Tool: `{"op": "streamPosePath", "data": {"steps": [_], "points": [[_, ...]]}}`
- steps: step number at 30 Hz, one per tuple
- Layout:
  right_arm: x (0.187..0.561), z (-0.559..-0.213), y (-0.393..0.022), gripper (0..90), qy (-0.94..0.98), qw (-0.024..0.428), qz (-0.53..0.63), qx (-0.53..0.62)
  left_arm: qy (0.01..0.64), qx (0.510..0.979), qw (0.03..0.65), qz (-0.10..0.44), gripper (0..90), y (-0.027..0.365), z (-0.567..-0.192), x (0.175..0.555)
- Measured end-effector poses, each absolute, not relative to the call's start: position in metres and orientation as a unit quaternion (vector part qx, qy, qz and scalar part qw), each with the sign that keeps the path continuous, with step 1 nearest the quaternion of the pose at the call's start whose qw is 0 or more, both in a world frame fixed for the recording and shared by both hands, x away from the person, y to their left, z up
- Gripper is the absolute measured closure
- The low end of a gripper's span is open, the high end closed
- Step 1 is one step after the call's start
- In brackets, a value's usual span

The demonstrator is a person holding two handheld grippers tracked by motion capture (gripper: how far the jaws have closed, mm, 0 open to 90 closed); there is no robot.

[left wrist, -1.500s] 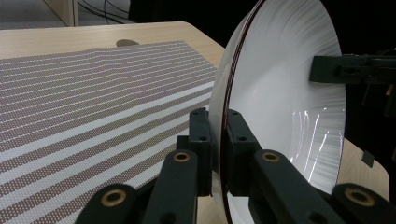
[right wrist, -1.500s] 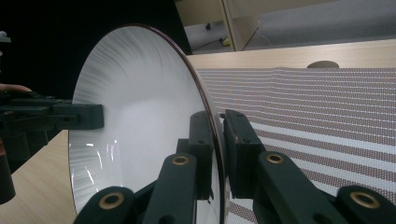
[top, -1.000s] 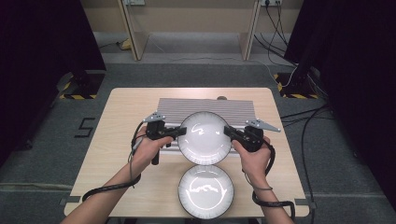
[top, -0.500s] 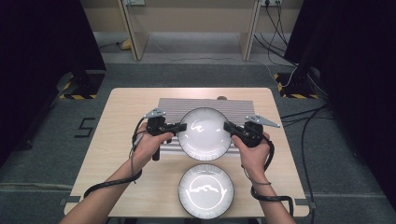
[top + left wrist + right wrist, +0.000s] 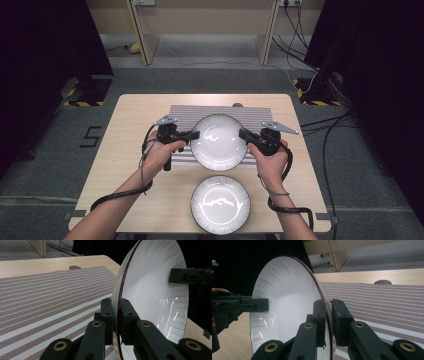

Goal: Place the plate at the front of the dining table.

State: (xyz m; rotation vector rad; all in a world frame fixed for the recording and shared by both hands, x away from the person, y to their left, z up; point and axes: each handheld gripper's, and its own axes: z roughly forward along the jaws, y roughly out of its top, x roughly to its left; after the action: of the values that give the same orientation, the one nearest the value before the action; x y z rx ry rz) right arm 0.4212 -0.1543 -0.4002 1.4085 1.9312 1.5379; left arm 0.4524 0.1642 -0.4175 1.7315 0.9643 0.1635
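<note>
A white plate with a dark rim (image 5: 218, 142) is held between both grippers over a grey striped mat (image 5: 180, 112). My left gripper (image 5: 196, 135) is shut on its left rim, and my right gripper (image 5: 242, 134) is shut on its right rim. In the left gripper view the jaws (image 5: 116, 312) pinch the plate's edge (image 5: 155, 290), with the other gripper (image 5: 185, 276) on the far rim. In the right gripper view the jaws (image 5: 327, 312) clamp the rim of the plate (image 5: 287, 302). A second white plate (image 5: 220, 204) lies flat near the table's front edge.
The light wooden table (image 5: 135, 115) carries the striped mat (image 5: 50, 295) across its middle. A small round hole (image 5: 382, 282) sits in the tabletop just beyond the mat. Cables and dark stands lie on the floor around the table.
The held plate and both grippers have shifted slightly toward the far side of the table. The front plate has stayed in place.
</note>
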Motion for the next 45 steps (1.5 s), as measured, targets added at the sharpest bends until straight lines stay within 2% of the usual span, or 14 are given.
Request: {"op": "streamPosePath", "data": {"steps": [45], "points": [[0.450,-0.408,-0.151,81.2,0.670,0.156,0.524,0.503,0.423,0.728,0.535,0.070,81.7,0.160,-0.427,0.480]]}}
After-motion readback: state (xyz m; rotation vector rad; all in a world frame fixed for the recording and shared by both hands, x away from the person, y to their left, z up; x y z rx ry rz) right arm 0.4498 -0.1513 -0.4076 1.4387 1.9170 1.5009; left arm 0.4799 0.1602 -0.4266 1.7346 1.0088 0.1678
